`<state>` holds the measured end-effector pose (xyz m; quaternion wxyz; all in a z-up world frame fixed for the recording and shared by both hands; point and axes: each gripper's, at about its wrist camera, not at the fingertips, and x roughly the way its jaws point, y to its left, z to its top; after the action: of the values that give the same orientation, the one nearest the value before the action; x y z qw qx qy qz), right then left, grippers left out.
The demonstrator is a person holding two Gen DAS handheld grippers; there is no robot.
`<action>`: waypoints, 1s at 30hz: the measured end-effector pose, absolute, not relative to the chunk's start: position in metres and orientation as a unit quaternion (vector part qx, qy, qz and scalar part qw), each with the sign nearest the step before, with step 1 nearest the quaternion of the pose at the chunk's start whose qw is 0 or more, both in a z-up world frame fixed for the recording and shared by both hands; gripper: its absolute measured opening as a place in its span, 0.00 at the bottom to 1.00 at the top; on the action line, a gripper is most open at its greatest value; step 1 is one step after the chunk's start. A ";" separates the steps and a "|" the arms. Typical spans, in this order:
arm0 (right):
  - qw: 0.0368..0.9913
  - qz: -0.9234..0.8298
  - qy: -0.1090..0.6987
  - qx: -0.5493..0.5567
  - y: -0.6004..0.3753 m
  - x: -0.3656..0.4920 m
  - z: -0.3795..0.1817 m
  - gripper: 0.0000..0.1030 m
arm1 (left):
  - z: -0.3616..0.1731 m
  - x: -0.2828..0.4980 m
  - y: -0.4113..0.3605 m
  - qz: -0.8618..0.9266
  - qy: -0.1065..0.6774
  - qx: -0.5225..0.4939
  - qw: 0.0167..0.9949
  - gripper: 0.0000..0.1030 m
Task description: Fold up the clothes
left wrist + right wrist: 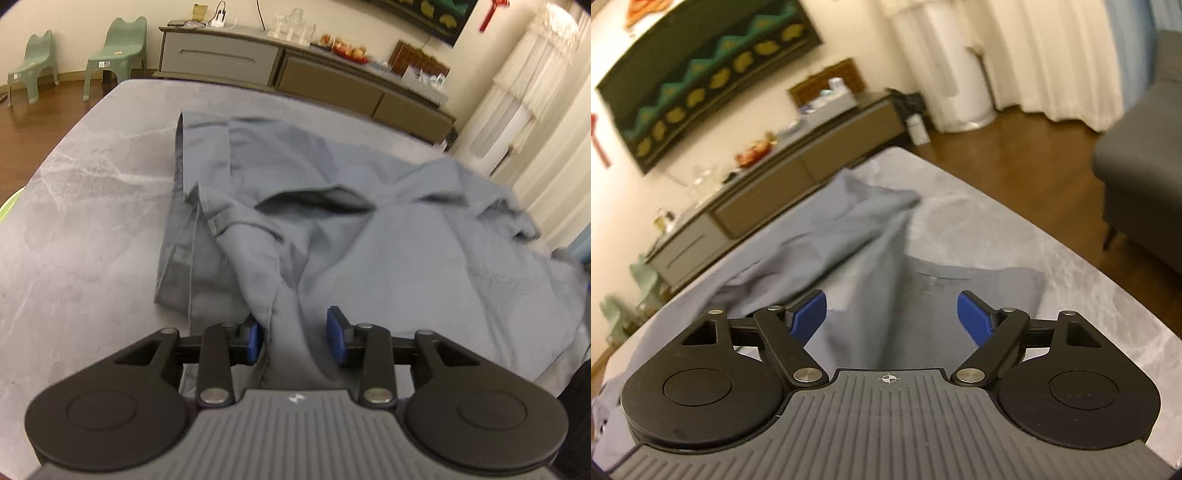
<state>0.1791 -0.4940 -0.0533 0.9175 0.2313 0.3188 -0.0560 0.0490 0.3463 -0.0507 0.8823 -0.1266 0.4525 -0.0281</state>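
Note:
A blue-grey pair of trousers (332, 229) lies rumpled on the grey marble table (81, 229), the waistband with a belt loop toward the left and the pocket gaping in the middle. My left gripper (295, 334) is open just above the near fabric, a raised fold running between its blue pads without being pinched. In the right wrist view the same trousers (827, 243) stretch away, one leg end lying flat at the right. My right gripper (892, 314) hovers open over the cloth, nothing between its fingers.
A long low sideboard (258, 62) with glassware and fruit stands beyond the table. Two green plastic chairs (74, 55) stand at the far left. White curtains (1015, 55), a white cylinder appliance (956, 74) and a dark grey sofa (1145, 166) stand to the right on wooden floor.

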 end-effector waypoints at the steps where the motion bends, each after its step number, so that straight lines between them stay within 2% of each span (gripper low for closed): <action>1: 0.914 -0.062 0.339 0.216 -0.493 0.186 -0.061 0.77 | -0.055 0.047 0.343 -0.019 0.458 -0.120 0.881 0.35; 2: 0.909 -0.066 0.360 0.200 -0.491 0.193 -0.069 0.64 | -0.058 0.045 0.341 -0.009 0.463 -0.113 0.879 0.35; 3: 0.904 -0.059 0.384 0.178 -0.486 0.198 -0.078 0.41 | -0.061 0.044 0.339 -0.001 0.466 -0.109 0.878 0.35; 5: 0.893 -0.045 0.427 0.135 -0.476 0.208 -0.095 0.26 | -0.066 0.043 0.338 0.013 0.472 -0.102 0.876 0.35; 7: 0.897 -0.051 0.424 0.109 -0.474 0.207 -0.094 0.25 | -0.062 0.041 0.342 0.014 0.467 -0.105 0.878 0.35; 8: 0.900 -0.061 0.415 0.120 -0.480 0.205 -0.090 0.31 | -0.055 0.039 0.347 0.011 0.456 -0.110 0.883 0.36; 9: 0.903 -0.067 0.400 0.144 -0.488 0.202 -0.085 0.46 | -0.048 0.038 0.352 0.007 0.445 -0.116 0.888 0.36; 10: 0.905 -0.073 0.385 0.168 -0.497 0.199 -0.080 0.53 | -0.040 0.036 0.357 0.003 0.435 -0.121 0.892 0.37; 11: 0.906 -0.080 0.370 0.189 -0.506 0.195 -0.076 0.60 | -0.033 0.035 0.362 0.000 0.424 -0.126 0.897 0.45; 12: 0.907 -0.087 0.356 0.208 -0.515 0.192 -0.072 0.62 | -0.025 0.035 0.369 0.000 0.408 -0.136 0.903 0.55; 14: 0.905 -0.106 0.348 0.219 -0.524 0.193 -0.067 0.64 | -0.015 0.048 0.381 0.014 0.390 -0.149 0.909 0.65; 20: 0.909 -0.101 0.359 0.185 -0.497 0.231 -0.062 0.68 | -0.035 0.156 0.385 0.054 0.445 -0.141 0.883 0.77; 25: 0.926 -0.061 0.355 0.114 -0.450 0.271 -0.044 0.84 | -0.059 0.235 0.383 0.062 0.493 -0.114 0.860 0.77; 26: 0.928 -0.054 0.357 0.093 -0.440 0.283 -0.042 0.86 | -0.065 0.249 0.380 0.058 0.506 -0.105 0.854 0.74; 28: 0.928 -0.042 0.366 0.059 -0.425 0.307 -0.040 0.89 | -0.074 0.266 0.374 0.047 0.524 -0.091 0.846 0.48; 29: 0.927 -0.037 0.371 0.046 -0.419 0.320 -0.040 0.89 | -0.078 0.276 0.370 0.050 0.531 -0.082 0.842 0.17; 30: 0.924 -0.034 0.378 0.039 -0.414 0.335 -0.042 0.89 | -0.082 0.283 0.369 0.055 0.535 -0.078 0.839 0.02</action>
<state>0.3353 -0.4137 -0.0420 0.9244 0.0387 0.3779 -0.0339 0.2833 0.3688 -0.0817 0.8393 -0.0780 0.5352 0.0547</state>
